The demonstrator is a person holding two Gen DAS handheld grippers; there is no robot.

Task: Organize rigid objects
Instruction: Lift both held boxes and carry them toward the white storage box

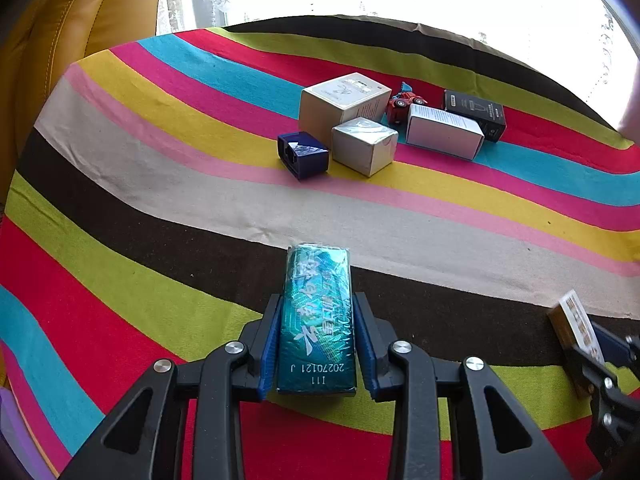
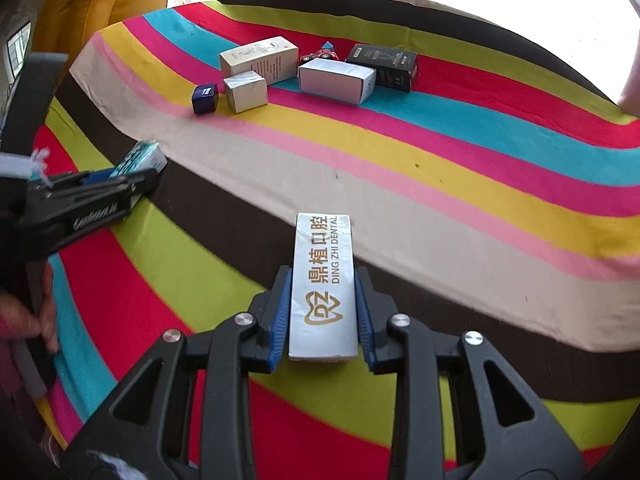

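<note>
My left gripper (image 1: 317,308) is shut on a teal foil-wrapped box (image 1: 318,320) and holds it over the striped cloth; it also shows at the left of the right wrist view (image 2: 136,168). My right gripper (image 2: 323,280) is shut on a long silver dental box (image 2: 323,284), which shows at the right edge of the left wrist view (image 1: 576,328). At the far side lie grouped a beige box (image 1: 344,102), a small silver box (image 1: 364,144), a dark blue box (image 1: 303,154), a white box (image 1: 444,130), a black box (image 1: 476,114) and a red toy car (image 1: 404,104).
A striped cloth (image 1: 160,184) covers the table. A yellow leather chair (image 1: 80,28) stands at the far left corner. A bright window lies beyond the far edge. A hand (image 2: 24,316) holds the left gripper's handle.
</note>
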